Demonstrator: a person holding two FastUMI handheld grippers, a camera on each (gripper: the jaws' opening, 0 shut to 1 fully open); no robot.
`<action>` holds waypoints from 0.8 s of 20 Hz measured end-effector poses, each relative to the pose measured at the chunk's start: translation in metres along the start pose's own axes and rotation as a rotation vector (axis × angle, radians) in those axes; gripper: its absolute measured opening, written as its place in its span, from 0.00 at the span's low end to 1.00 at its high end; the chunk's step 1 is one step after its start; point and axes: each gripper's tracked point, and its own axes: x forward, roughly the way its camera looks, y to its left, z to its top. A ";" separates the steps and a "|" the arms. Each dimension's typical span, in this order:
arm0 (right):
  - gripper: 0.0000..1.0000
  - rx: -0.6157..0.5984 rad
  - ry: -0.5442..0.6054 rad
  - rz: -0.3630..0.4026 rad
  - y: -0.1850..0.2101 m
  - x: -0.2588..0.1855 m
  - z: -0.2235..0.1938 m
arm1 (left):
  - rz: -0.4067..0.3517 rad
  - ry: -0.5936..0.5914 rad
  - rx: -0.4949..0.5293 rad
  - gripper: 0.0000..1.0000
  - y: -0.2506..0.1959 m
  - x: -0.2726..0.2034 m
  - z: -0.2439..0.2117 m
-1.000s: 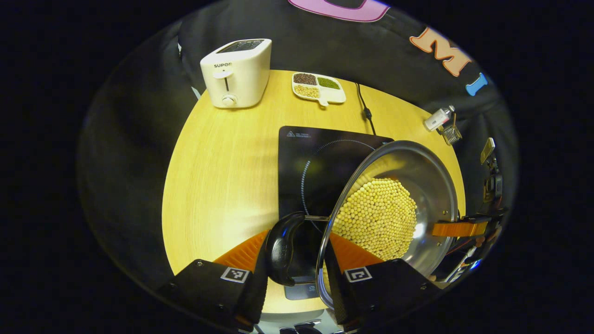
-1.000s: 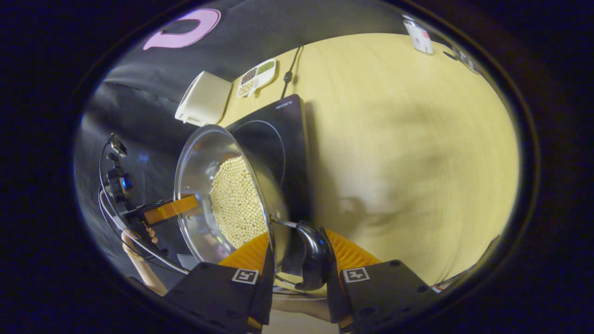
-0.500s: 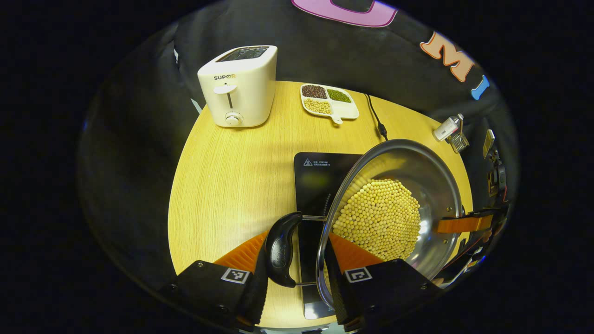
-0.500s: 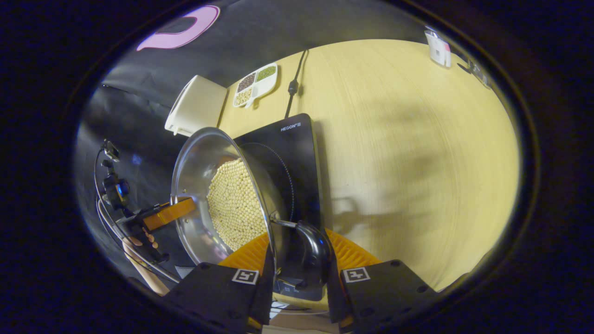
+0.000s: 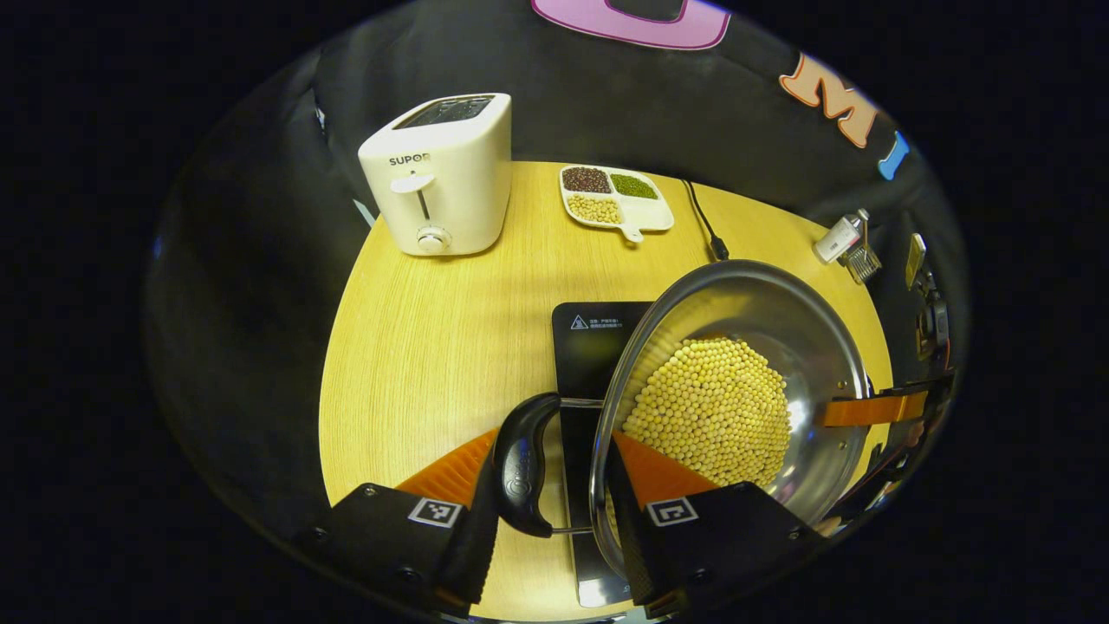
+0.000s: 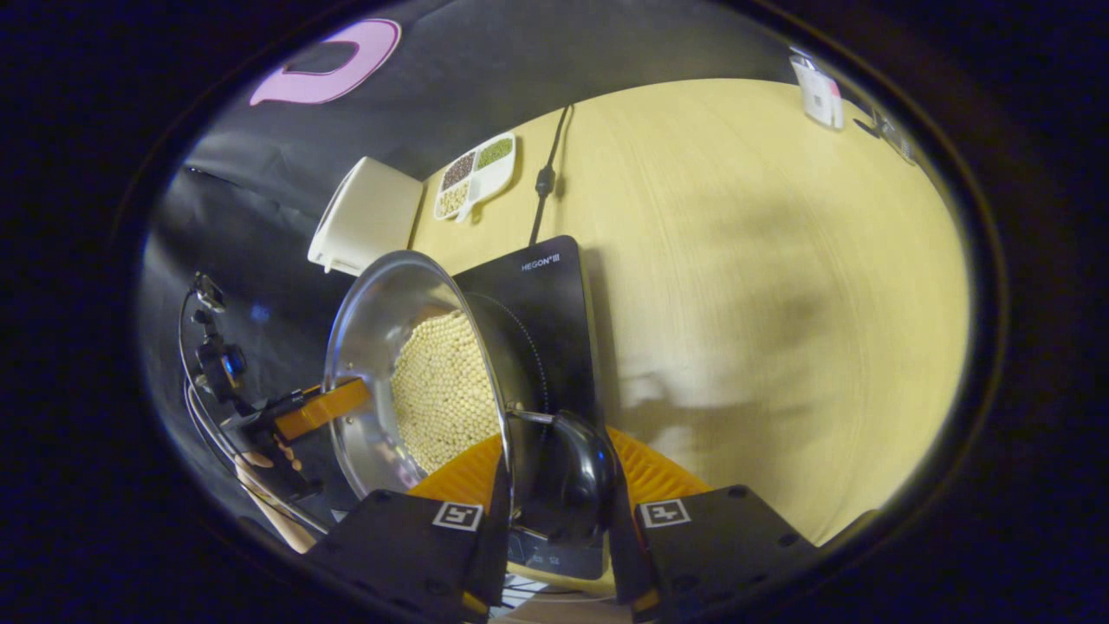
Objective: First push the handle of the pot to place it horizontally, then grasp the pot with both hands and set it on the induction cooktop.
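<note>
The left gripper [image 5: 548, 472] is clamped on one black side handle [image 5: 522, 464] of the steel pot [image 5: 801, 316]: one finger lies outside the handle, the other inside the pot wall, so both the handle and the rim sit between them. In the right gripper view the right gripper [image 6: 554, 477] grips the opposite black handle [image 6: 582, 464] of the pot [image 6: 372, 312] in the same way, with the rim running down between its fingers. The pot holds a bed of pale yellow soybeans [image 5: 715, 407] and hangs above the black induction cooktop [image 5: 593, 334], covering most of its far half; whether its base touches the glass cannot be told. The left gripper view shows the right gripper far across the pot, its finger [image 5: 871, 409] reaching in over the rim, and past it a white toaster [image 5: 440, 173], a divided dish of beans [image 5: 615, 195], a black power cord [image 5: 703, 227] and a small white bottle [image 5: 839, 238] on the round wooden table [image 5: 433, 338]. The right gripper view gives instead the cooktop's ring marking [image 6: 528, 342], a wide bare stretch of table [image 6: 762, 260] to its right, and the left gripper [image 6: 316, 407] with the hand [image 6: 277, 455] that holds it, beside a camera on a stand [image 6: 217, 360] at the booth's edge.
</note>
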 end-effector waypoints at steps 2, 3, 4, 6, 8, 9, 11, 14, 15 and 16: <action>0.48 0.002 -0.005 -0.002 0.000 0.000 0.001 | 0.005 0.003 -0.010 0.64 0.000 -0.001 -0.001; 0.48 0.002 -0.006 0.000 0.001 0.000 0.000 | 0.007 0.004 -0.012 0.64 0.000 -0.001 -0.001; 0.48 0.001 -0.011 0.000 0.000 0.000 0.002 | 0.009 0.003 -0.015 0.64 0.000 -0.002 -0.001; 0.48 0.001 -0.015 0.003 0.000 0.000 0.004 | 0.011 0.005 -0.021 0.64 0.000 -0.002 -0.002; 0.49 0.001 -0.017 0.006 0.000 0.001 0.004 | 0.015 0.006 -0.024 0.64 0.000 -0.003 -0.003; 0.50 0.003 -0.010 0.009 0.000 0.002 0.002 | 0.017 0.005 -0.019 0.65 0.000 -0.003 -0.004; 0.53 -0.026 0.016 -0.009 -0.006 0.004 -0.009 | 0.027 -0.004 -0.030 0.68 0.000 -0.001 -0.004; 0.95 -0.078 -0.008 0.009 -0.004 -0.004 -0.012 | 0.096 -0.050 -0.071 0.88 0.009 -0.011 -0.002; 1.00 -0.091 -0.031 0.014 -0.005 -0.012 -0.011 | 0.113 -0.085 -0.081 0.96 0.009 -0.015 0.002; 0.94 -0.104 -0.063 0.014 -0.005 -0.020 -0.008 | 0.127 -0.124 -0.091 0.97 0.008 -0.026 0.006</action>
